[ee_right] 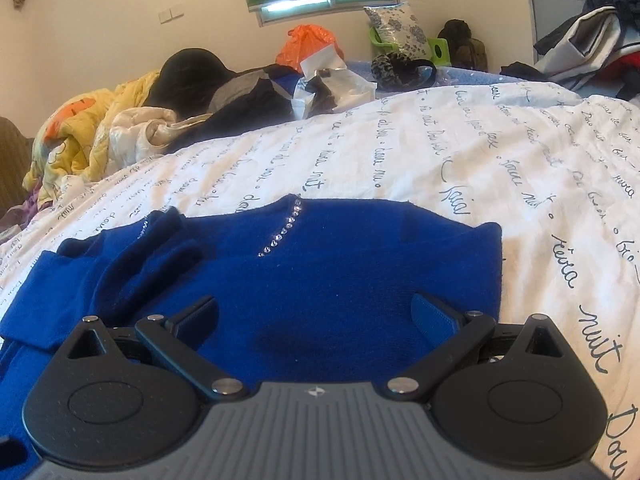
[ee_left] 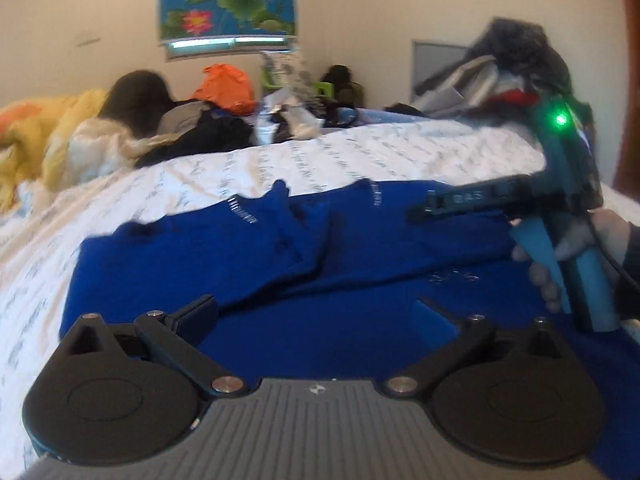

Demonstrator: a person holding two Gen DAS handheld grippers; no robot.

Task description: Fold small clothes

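A royal-blue knitted sweater (ee_right: 340, 272) lies flat on the bed, with a diagonal row of rhinestones (ee_right: 284, 232) near its far edge. Its sleeve (ee_right: 132, 264) is bunched over the body on the left. My right gripper (ee_right: 314, 310) hovers low over the near part of the sweater, open, with nothing between its fingers. In the left wrist view the sweater (ee_left: 280, 248) looks rumpled in the middle, and my left gripper (ee_left: 316, 312) stands wide open above it, holding nothing. At the right of that view a gloved hand (ee_left: 560, 256) holds the right gripper's teal handle (ee_left: 588, 280).
The bed carries a white sheet with dark script (ee_right: 440, 152). Along its far side lie a yellow blanket (ee_right: 80, 132), dark clothes (ee_right: 248, 96), an orange bag (ee_right: 308, 44) and crumpled wrapping (ee_right: 340, 80). More clothes are heaped at the back right (ee_right: 592, 40).
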